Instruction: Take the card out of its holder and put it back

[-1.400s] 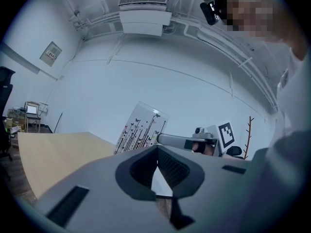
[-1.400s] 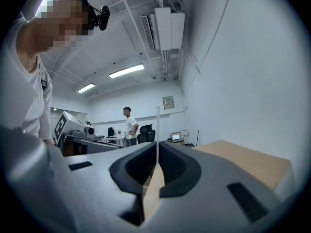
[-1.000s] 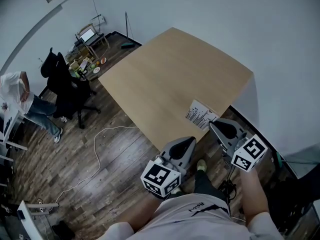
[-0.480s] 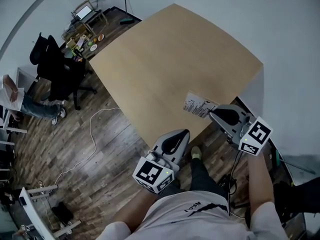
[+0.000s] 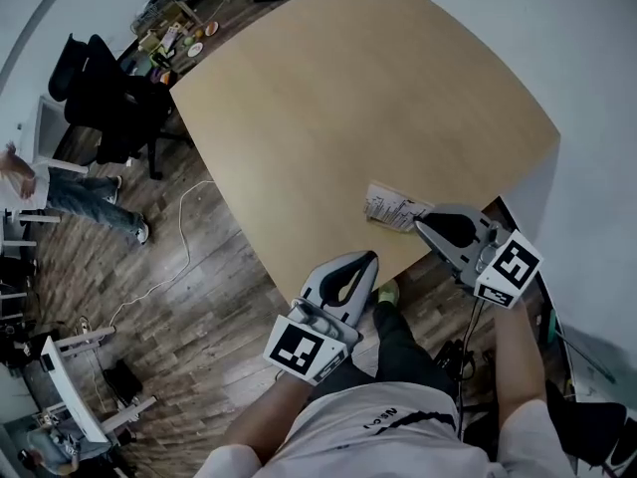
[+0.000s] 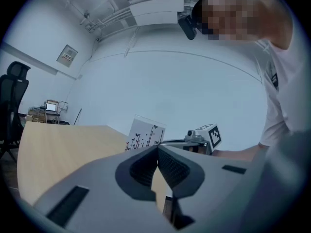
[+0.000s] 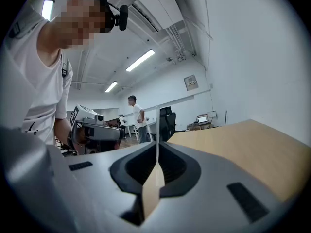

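A white card (image 5: 391, 207) with black print sits at the near edge of the wooden table (image 5: 348, 108). My right gripper (image 5: 422, 226) is shut on the card's near corner. In the right gripper view the card's thin white edge (image 7: 158, 125) rises from between the closed jaws. The left gripper view shows the card (image 6: 145, 134) standing tilted above the tabletop, with the right gripper's marker cube (image 6: 210, 135) beside it. My left gripper (image 5: 370, 259) is shut with nothing in it, just off the table's near edge and left of the card. I cannot make out a separate holder.
A black office chair (image 5: 109, 108) and a cluttered desk (image 5: 179, 13) stand on the wood floor at the far left. A white cable (image 5: 184, 262) trails on the floor. Another person (image 5: 60, 192) stands at the left. A wall runs close along the table's right side.
The head view has swung toward the table, which now fills more of the frame. The right gripper keeps its hold on the card. The left gripper has drifted slightly left.
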Motion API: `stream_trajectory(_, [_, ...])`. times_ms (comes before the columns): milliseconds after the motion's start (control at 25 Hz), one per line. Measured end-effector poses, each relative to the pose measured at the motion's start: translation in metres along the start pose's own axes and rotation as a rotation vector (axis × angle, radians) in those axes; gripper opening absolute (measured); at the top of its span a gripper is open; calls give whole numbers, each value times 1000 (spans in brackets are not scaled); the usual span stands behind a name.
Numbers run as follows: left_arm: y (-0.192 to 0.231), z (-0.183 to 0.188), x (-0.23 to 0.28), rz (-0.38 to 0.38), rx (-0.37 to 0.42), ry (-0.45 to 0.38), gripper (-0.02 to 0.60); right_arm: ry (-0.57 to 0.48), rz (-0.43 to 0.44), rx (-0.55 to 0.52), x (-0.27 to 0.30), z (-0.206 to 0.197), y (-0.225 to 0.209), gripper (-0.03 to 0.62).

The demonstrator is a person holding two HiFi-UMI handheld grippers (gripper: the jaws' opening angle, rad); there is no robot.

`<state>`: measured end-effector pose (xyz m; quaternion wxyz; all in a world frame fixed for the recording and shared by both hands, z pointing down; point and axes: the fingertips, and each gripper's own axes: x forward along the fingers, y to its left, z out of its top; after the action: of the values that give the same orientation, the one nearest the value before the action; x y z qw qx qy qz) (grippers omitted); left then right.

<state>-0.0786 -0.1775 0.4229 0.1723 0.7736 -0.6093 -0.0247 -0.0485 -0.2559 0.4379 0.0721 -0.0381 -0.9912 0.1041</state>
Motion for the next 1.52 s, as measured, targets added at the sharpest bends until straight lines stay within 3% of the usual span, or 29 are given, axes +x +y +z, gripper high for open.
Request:
stream_trajectory(520, [30, -79, 20, 61, -58, 81, 12, 59, 49, 64, 10, -106, -36, 25])
stream_trajectory(800, [49, -90, 35, 87, -82, 117, 12, 80, 88, 76, 28, -120, -59, 25])
stream_trajectory(1520, [49, -104, 37, 105, -110, 135, 12, 83, 110, 106, 36, -135, -62, 25])
